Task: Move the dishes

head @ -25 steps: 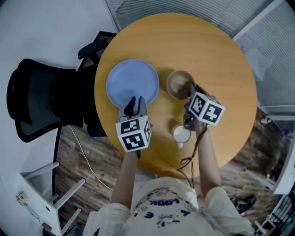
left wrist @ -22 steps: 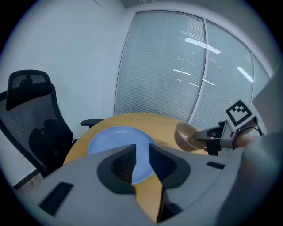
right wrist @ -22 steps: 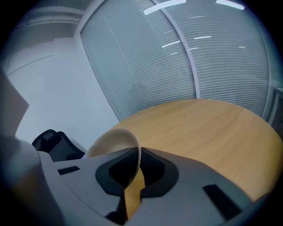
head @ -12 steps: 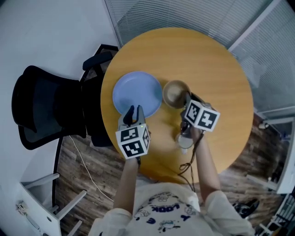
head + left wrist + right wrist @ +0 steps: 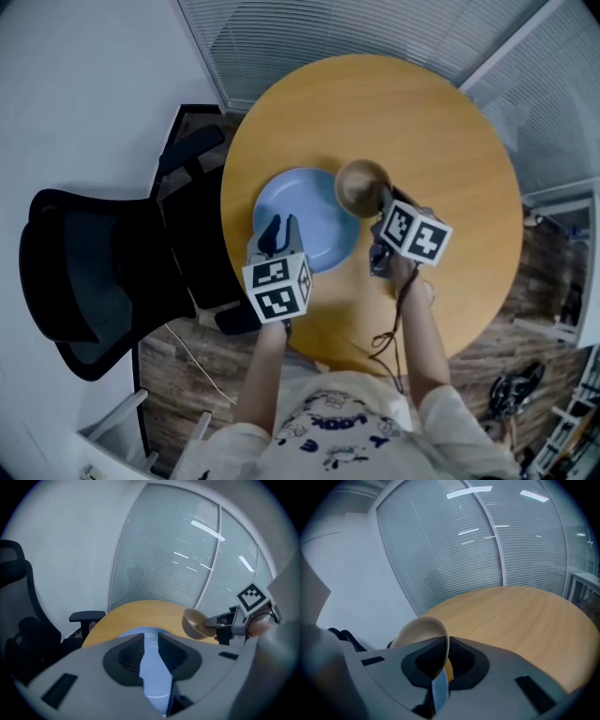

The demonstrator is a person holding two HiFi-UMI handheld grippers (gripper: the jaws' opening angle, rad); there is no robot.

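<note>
On the round wooden table (image 5: pixel 422 122) a blue plate (image 5: pixel 314 225) sits left of centre. My left gripper (image 5: pixel 278 228) is shut on its near rim. In the left gripper view the plate (image 5: pixel 153 681) runs between the pads of the left gripper (image 5: pixel 151 644). A beige bowl (image 5: pixel 361 186) hangs tilted over the plate's right edge, with my right gripper (image 5: pixel 382 199) shut on its rim. The right gripper view shows the bowl (image 5: pixel 419 630) pinched at the right gripper (image 5: pixel 443 660). The left gripper view also shows the bowl (image 5: pixel 194 623) off the table.
A black office chair (image 5: pixel 94 272) stands close to the table's left side. Glass walls with blinds run behind the table. A cable (image 5: pixel 384 337) hangs from the right gripper over the table's near edge. Wooden floor lies below.
The plate has moved right and nearer with the left gripper, and its edge now lies under the bowl. The white cup seen by the right gripper earlier no longer shows.
</note>
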